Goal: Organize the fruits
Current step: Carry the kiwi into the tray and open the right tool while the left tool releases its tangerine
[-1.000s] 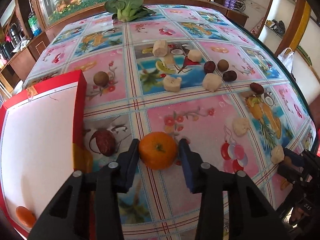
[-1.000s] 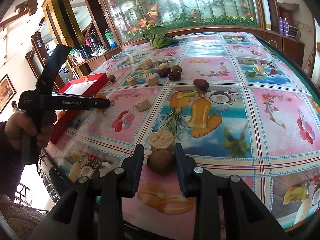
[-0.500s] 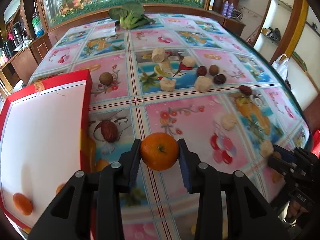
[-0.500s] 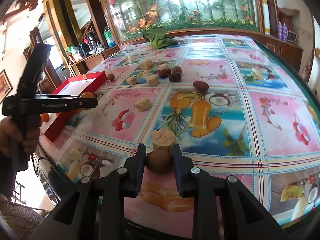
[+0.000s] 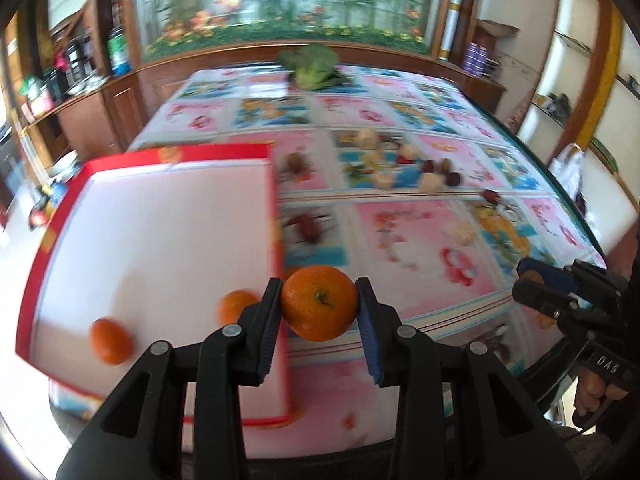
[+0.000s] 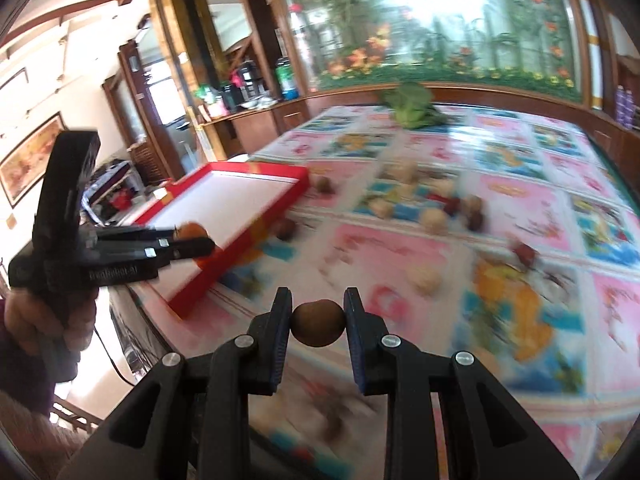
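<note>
My left gripper [image 5: 319, 308] is shut on an orange mandarin [image 5: 319, 307] and holds it in the air at the right rim of the red box [image 5: 276, 216]. Two more mandarins [image 5: 110, 340] lie on the box's white floor. My right gripper [image 6: 317, 322] is shut on a small round brown fruit [image 6: 317, 322], lifted above the table's near edge. The left gripper also shows in the right wrist view [image 6: 192, 240], over the red box [image 6: 240, 240], and the right gripper shows in the left wrist view [image 5: 528, 284].
Several brown and dark red fruits [image 5: 440, 168] and pale chunks [image 5: 430, 184] are scattered mid-table on the patterned cloth [image 5: 420, 264]. A leafy green vegetable [image 5: 312, 66] lies at the far end. Wooden cabinets ring the table.
Both grippers have lifted their fruit off the table. The left one has moved left and back toward the red box with the mandarin. The right one has risen with the brown fruit.
</note>
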A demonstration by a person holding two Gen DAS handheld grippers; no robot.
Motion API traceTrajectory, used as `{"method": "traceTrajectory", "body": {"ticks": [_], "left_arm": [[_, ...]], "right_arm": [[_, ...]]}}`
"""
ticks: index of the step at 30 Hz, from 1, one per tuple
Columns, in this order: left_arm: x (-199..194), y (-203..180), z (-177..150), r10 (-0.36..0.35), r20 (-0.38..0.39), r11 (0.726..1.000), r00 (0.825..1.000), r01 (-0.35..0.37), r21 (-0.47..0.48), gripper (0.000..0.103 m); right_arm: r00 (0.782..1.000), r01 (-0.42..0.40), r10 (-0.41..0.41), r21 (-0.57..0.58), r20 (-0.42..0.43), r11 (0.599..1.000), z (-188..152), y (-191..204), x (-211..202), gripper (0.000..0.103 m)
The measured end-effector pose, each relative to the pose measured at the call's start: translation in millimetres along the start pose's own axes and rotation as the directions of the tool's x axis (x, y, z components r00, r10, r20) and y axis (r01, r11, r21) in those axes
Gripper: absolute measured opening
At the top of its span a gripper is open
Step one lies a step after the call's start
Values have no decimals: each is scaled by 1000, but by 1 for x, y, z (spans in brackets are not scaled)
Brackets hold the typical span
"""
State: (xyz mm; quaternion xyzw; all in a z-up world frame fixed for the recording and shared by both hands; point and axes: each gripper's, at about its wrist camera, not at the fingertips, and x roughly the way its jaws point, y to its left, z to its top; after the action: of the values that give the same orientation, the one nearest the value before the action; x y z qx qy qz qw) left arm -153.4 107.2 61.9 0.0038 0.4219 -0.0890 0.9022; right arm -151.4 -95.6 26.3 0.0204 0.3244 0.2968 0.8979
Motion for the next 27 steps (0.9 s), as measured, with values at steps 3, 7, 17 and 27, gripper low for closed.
{"method": "traceTrajectory", "body": {"ticks": [3,7,17,27], "left_arm": [[1,25,-7,49,-8,997,999,-49,-53,38],[1,52,-15,108,-15,987,994,-109,-115,38],[8,85,-23,181,-31,970,983,-183,-159,38],[19,89,-8,245,-18,959,969,-245,-142,38]], "right_arm": [[998,-57,57,-35,-12,998,21,24,27,25],[995,-103,102,-92,-11,990,45,58,57,25],[980,-171,162,-72,-118,983,68,102,130,25],[971,-100,94,-17,-218,995,68,93,167,26]]}}
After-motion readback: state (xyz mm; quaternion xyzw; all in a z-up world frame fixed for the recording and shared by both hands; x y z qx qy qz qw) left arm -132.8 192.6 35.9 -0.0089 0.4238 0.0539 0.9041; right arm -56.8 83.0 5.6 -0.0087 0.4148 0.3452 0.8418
